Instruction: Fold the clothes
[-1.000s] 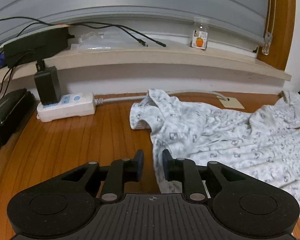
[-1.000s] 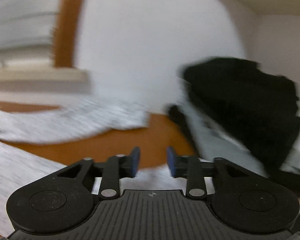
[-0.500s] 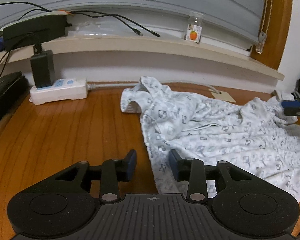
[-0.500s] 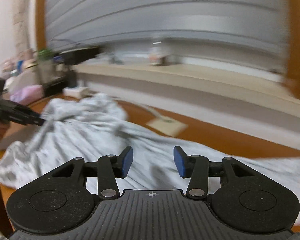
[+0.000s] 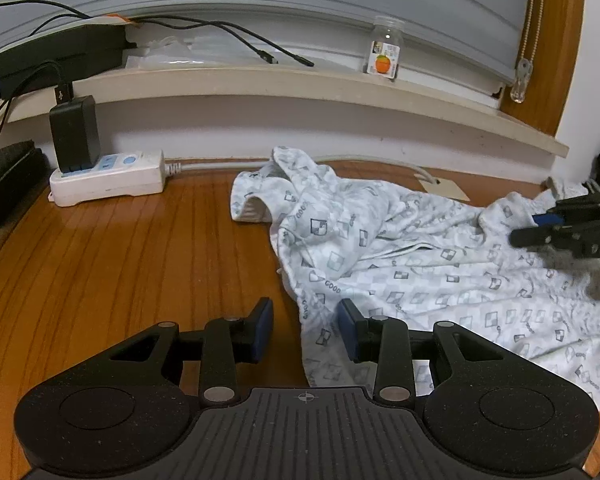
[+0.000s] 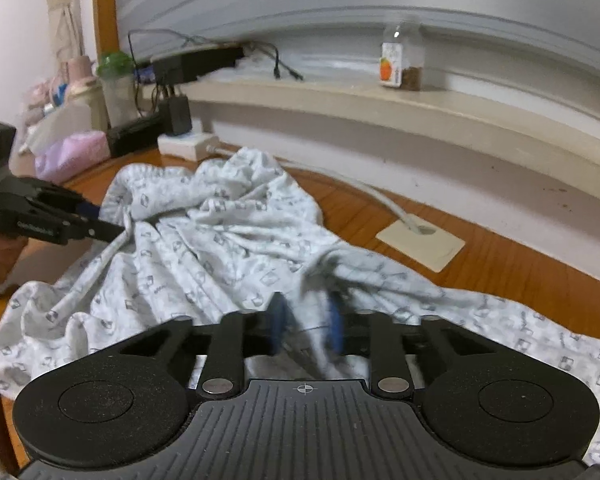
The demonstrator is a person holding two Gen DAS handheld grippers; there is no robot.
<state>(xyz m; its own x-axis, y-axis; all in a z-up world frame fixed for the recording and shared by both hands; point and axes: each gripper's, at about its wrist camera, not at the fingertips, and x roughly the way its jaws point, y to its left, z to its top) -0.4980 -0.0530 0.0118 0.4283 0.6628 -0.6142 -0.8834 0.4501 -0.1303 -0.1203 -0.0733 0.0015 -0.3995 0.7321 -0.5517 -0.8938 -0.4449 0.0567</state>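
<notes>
A white garment with a grey check print point(image 5: 400, 256) lies crumpled on the wooden table point(image 5: 120, 264). My left gripper point(image 5: 305, 330) is open at its near left hem, with the hem edge lying between the spread fingers. The right wrist view shows this left gripper point(image 6: 108, 222) touching the garment's point(image 6: 228, 240) left side. My right gripper point(image 6: 307, 328) is low over the cloth's right part, its blurred blue pads drawn in on a raised fold. It also shows at the right edge of the left wrist view as the right gripper point(image 5: 532, 228).
A white power strip point(image 5: 108, 178) with a black adapter sits at the back left, its cable running to a cream plate point(image 5: 446, 190). A small jar point(image 5: 386, 54) and a black box with cables point(image 5: 60, 56) stand on the ledge. Bottles and a pink bag point(image 6: 72, 156) crowd the far left.
My right gripper swung from the wall down onto the garment and its fingers narrowed on a fold. My left gripper drew back a little and opened wider over the hem.
</notes>
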